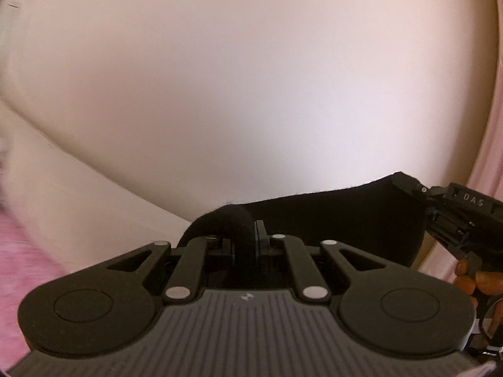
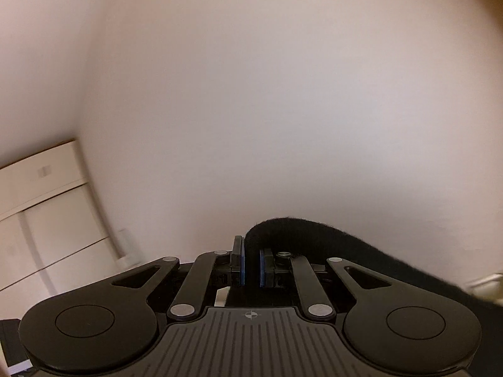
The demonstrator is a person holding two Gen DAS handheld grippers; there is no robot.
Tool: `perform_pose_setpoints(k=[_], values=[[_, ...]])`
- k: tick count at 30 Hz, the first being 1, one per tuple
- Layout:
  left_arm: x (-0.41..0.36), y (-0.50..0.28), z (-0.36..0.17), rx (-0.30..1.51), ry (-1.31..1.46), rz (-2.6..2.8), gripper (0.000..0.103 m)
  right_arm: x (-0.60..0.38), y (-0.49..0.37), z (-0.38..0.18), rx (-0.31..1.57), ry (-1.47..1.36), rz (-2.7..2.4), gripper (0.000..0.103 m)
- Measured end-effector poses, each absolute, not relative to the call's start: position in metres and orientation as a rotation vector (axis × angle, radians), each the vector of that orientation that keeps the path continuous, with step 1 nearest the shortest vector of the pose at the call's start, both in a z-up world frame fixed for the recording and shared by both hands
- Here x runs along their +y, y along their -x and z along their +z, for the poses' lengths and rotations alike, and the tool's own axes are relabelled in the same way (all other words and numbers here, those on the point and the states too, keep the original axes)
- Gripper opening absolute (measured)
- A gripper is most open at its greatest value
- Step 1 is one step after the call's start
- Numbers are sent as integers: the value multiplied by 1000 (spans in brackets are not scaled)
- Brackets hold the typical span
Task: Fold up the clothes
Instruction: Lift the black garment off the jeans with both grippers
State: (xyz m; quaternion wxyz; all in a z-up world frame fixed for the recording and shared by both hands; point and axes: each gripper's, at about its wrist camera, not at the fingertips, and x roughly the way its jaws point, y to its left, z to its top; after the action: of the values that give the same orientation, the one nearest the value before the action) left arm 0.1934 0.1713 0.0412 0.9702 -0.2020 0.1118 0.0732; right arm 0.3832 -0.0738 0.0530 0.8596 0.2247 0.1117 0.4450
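A black garment (image 1: 339,220) is stretched in the air between both grippers, in front of a pale wall. My left gripper (image 1: 248,235) is shut on its left edge, with cloth bunched between the blue pads. My right gripper (image 1: 408,185) shows at the right of the left wrist view, pinching the garment's other end. In the right wrist view my right gripper (image 2: 251,260) is shut on a fold of the black garment (image 2: 314,238), which trails off to the lower right. Most of the garment hangs below, out of view.
A pale wall (image 1: 251,78) fills both views. A pink surface (image 1: 19,251) lies at the lower left of the left wrist view, and a pink strip (image 1: 490,144) at the right. A white drawer unit (image 2: 47,220) stands at the left of the right wrist view.
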Motion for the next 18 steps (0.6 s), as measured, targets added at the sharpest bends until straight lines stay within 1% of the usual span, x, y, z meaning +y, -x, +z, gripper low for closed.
perform_pose_setpoints(k=[3, 8, 12, 14, 15, 16, 17, 18], values=[[189, -116, 52, 207, 414, 277, 7, -29, -351, 59, 268, -478, 1056, 7], [209, 35, 70, 205, 415, 539, 7, 53, -281, 56, 418, -496, 1278, 7], [215, 154, 81, 219, 417, 757, 7, 124, -184, 78, 540, -451, 1458, 7], [214, 207, 83, 249, 423, 875, 8, 159, -137, 86, 618, -383, 1547, 9], [216, 227, 80, 276, 431, 936, 9, 177, -112, 85, 659, -308, 1598, 12], [221, 246, 76, 316, 447, 1000, 10, 195, -88, 83, 701, -231, 1648, 21], [228, 264, 68, 373, 474, 1070, 10, 213, -62, 79, 738, -142, 1692, 38], [236, 281, 58, 437, 498, 1139, 11, 229, -35, 68, 768, -32, 1727, 45]])
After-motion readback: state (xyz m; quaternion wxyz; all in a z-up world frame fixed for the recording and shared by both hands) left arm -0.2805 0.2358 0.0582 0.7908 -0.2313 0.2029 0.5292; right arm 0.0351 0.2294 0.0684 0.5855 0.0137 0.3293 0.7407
